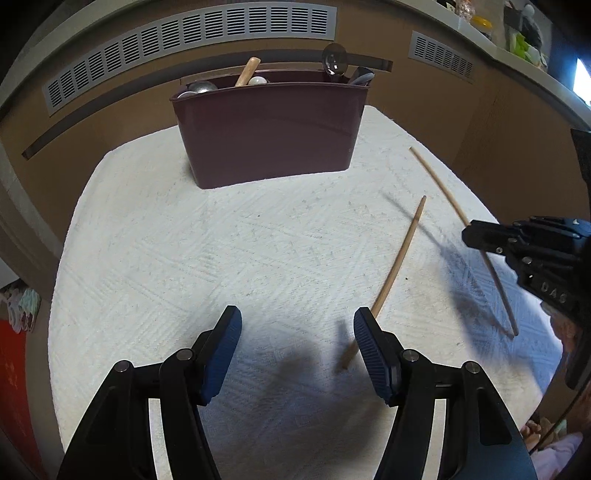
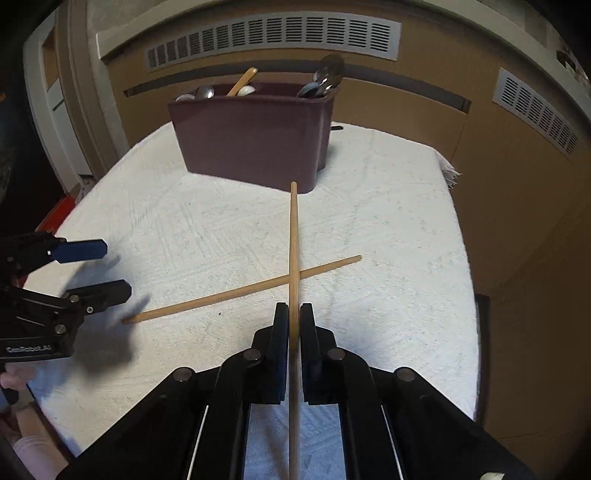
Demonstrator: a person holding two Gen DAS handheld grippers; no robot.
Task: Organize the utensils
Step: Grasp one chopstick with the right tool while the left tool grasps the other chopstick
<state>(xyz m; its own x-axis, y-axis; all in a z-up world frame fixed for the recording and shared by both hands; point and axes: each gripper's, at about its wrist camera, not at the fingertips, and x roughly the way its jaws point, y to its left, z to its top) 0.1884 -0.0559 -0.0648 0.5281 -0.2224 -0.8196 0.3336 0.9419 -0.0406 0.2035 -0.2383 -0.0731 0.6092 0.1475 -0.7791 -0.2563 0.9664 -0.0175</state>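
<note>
A maroon utensil bin (image 1: 266,129) stands at the back of the white towel (image 1: 221,258) and also shows in the right wrist view (image 2: 255,140). It holds spoons and a wooden handle. My right gripper (image 2: 294,314) is shut on a wooden chopstick (image 2: 294,240) that points toward the bin, lifted above the towel. In the left wrist view the right gripper (image 1: 476,236) holds that chopstick (image 1: 439,184). A second chopstick (image 2: 240,290) lies on the towel. My left gripper (image 1: 297,325) is open and empty, its right finger beside that chopstick (image 1: 399,262).
Brown cabinet panels with white vent grilles (image 1: 192,40) run behind the table. The towel's right edge (image 2: 448,166) drops off beside a brown panel. A red object (image 1: 14,387) sits at the lower left. A cluttered ledge (image 1: 517,33) shows at the top right.
</note>
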